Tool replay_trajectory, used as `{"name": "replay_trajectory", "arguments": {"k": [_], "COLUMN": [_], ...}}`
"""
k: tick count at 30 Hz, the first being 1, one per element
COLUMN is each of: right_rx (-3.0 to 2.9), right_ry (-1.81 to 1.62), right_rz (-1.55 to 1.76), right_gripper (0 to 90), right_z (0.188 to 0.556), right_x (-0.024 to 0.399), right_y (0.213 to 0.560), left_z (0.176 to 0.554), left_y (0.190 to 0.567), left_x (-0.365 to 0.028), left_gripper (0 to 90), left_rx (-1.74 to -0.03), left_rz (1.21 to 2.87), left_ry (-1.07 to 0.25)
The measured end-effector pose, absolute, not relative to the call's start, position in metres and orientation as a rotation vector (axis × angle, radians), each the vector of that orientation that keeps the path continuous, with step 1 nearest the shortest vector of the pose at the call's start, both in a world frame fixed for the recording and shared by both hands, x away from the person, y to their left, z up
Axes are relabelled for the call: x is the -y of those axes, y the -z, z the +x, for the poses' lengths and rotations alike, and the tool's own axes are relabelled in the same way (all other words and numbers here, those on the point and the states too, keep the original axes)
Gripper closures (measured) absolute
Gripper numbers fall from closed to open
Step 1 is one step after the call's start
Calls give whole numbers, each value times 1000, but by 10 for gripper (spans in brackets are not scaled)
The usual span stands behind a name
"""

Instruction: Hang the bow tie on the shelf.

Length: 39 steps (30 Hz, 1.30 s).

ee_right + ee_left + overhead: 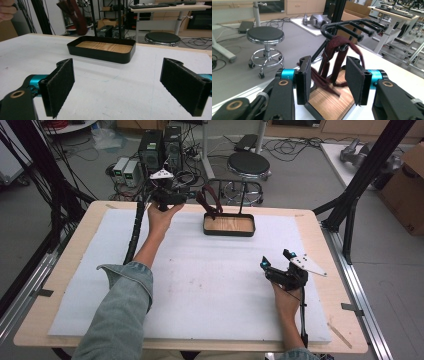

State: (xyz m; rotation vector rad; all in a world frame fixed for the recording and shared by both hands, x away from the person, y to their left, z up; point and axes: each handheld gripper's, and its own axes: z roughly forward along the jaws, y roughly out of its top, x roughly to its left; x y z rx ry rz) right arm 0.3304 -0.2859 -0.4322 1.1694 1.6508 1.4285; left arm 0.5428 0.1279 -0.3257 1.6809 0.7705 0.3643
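Covering the table [65,270], white foam [210,285] lies under two open, empty hand-held grippers.

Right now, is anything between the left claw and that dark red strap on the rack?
Nothing visible. The left claw stands open right in front of the strap, which hangs from the rack over the tray. The pads aren't pressing on it.

No lettering, label, brand or number can be read on anything in these views; all printed surfaces are too small or blurred.
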Motion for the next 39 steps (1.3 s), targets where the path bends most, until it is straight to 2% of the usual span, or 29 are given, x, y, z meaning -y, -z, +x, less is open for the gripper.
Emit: {"name": "replay_trajectory", "arguments": {"k": [5,25,32,39], "right_rx": [-1650,-1643,-1644,-1641], "right_ry": [-1428,-1431,-1428,-1420], "right_rz": [1170,1167,1175,1175], "right_gripper": [115,115,115,115], "right_z": [330,331,331,331], "right_x": [286,287,286,287], "right_y": [432,432,432,432], "left_z": [533,489,470,445], "left_y": [317,293,291,290], "left_x": [-131,-165,-183,-200], "left_gripper": [521,341,295,286], "left_rx": [-729,-657,-645,-610], "left_rz": [1709,1648,1643,1655], "left_ry": [-411,-431,-428,-434]}}
